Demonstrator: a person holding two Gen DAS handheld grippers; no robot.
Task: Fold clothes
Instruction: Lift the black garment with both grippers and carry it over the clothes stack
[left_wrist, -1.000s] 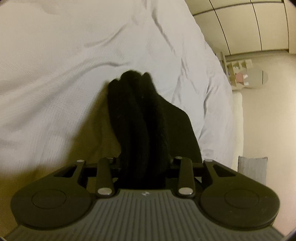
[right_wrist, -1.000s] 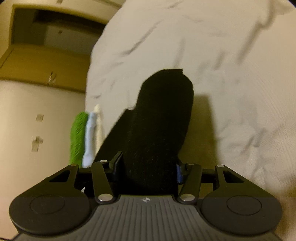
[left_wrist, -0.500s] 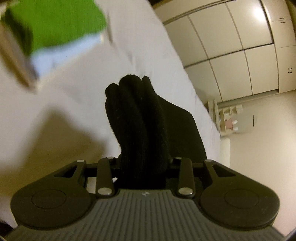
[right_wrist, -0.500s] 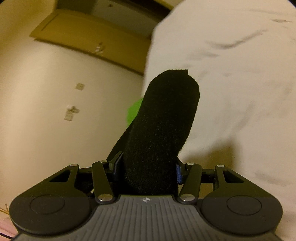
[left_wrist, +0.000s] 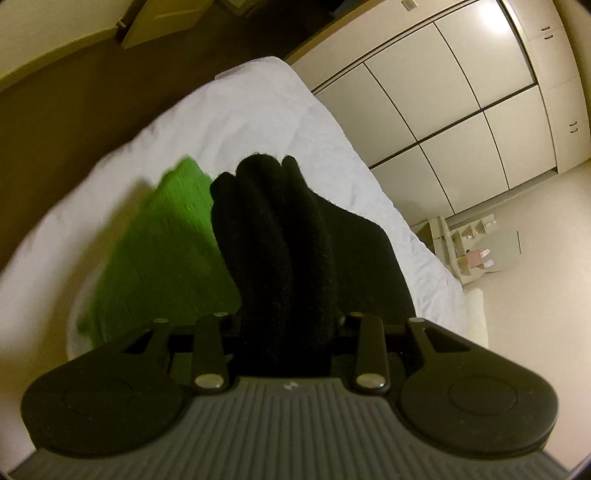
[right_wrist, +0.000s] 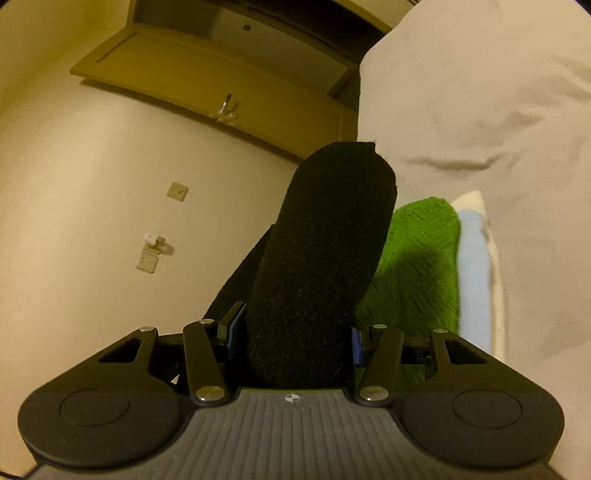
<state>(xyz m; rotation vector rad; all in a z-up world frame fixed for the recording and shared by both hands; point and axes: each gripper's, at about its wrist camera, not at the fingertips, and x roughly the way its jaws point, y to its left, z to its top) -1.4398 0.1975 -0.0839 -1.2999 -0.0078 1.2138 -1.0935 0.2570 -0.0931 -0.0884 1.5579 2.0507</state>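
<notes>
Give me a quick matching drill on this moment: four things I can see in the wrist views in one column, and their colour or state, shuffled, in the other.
Column one:
1. black knit garment
2. folded green garment
3. light blue folded item
4. bed sheet

Column two:
a. white and wrinkled, under everything
b. clamped in both the left gripper and the right gripper
c. top of the stack on the bed
d. directly beneath the green layer

Pairs: 1-b, 2-c, 3-d, 4-a
</notes>
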